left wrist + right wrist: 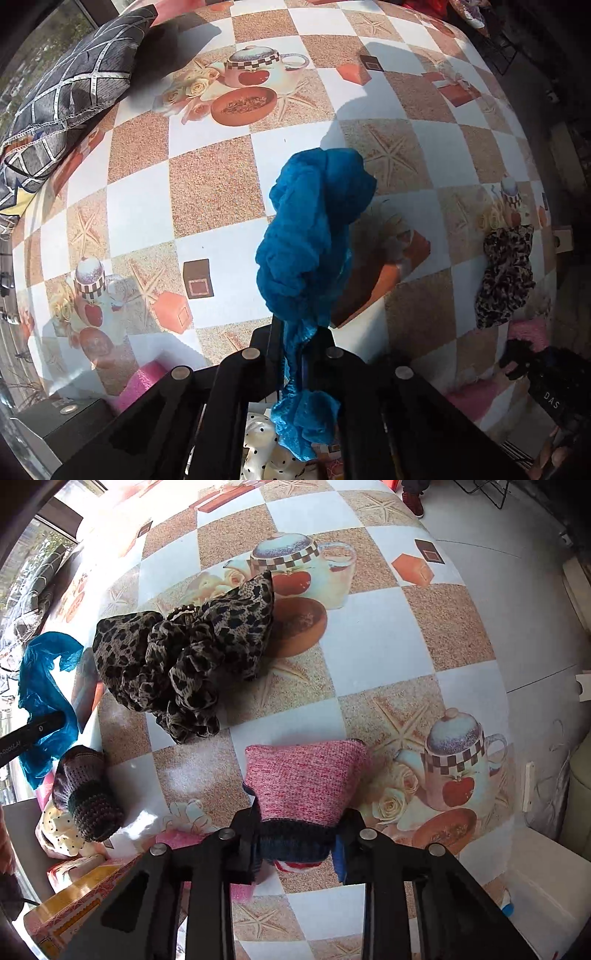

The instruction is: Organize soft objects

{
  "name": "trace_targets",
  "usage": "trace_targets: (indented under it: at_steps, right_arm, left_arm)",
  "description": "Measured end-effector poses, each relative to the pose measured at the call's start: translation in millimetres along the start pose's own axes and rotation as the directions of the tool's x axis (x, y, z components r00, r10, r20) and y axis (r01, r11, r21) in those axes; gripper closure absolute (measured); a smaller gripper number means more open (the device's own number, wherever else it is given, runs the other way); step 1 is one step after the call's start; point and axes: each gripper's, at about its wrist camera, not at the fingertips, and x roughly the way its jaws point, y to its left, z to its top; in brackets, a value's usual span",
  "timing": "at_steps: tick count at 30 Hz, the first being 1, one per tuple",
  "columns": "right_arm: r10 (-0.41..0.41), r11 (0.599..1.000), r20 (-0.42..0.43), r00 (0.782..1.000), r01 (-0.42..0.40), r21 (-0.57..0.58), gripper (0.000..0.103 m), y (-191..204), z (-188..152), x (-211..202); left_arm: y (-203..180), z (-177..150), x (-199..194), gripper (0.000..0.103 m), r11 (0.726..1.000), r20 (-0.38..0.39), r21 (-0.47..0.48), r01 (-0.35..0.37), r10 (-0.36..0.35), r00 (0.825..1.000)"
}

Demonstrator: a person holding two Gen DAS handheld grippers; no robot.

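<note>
Now pinching a blue scarf (314,236) between the closed jaws of the left gripper (295,354), clenched tight on a thin bunched neck of the fabric. Dangling and bulging forward past the fingertips in a crumpled mass above the checkered tablecloth (214,192), with a smaller tail spilling back behind the jaws, over a polka-dot cloth (258,443) near the bottom edge. Lying at the far left of the table, a dark patterned cushion (66,96); sitting at the right edge, a leopard-print scarf (506,277).

Meanwhile gripping a pink knit sock (303,779) in the right gripper (295,842), jaws closed on its dark blue cuff so that the pink body is fanning out just ahead of the fingertips and resting on the tablecloth. Lying beyond it, toward the far left, the leopard-print scarf in a ruffled heap, apart from the sock. Sitting near the left, a dark brown knit sock (85,794), touching the polka-dot cloth. Showing at the left edge, the blue scarf hanging from the other gripper.
</note>
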Motion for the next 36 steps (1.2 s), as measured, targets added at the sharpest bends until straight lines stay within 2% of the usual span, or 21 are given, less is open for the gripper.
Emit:
trace_targets:
  at_steps: [9,15,19,24,36]
  right_arm:
    - [0.073,0.997,0.049,0.996,-0.074,0.025,0.073,-4,-16,-41]
    - [0.104,0.994,0.067,0.992,-0.106,0.034,0.073,5,-37,-63]
    - [0.108,0.994,0.084,0.991,-0.108,0.006,0.073,10,-50,-74]
    - [0.131,0.991,0.085,0.988,-0.13,-0.014,0.073,23,-69,-83]
    - [0.125,0.989,0.128,0.984,-0.112,-0.098,0.073,62,-117,-121]
  left_arm:
    - [13,-22,-54,0.097,1.0,0.111,-0.005,-0.02,0.02,0.994]
    - [20,-60,-77,0.097,0.999,0.153,-0.003,-0.044,0.044,0.987]
    - [23,-93,-90,0.097,0.998,0.151,-0.001,-0.056,0.056,0.987]
    - [24,-131,-103,0.097,1.0,0.141,-0.013,-0.027,0.029,0.99]
    - [22,-196,-141,0.097,0.999,0.179,0.036,0.009,-0.015,0.984]
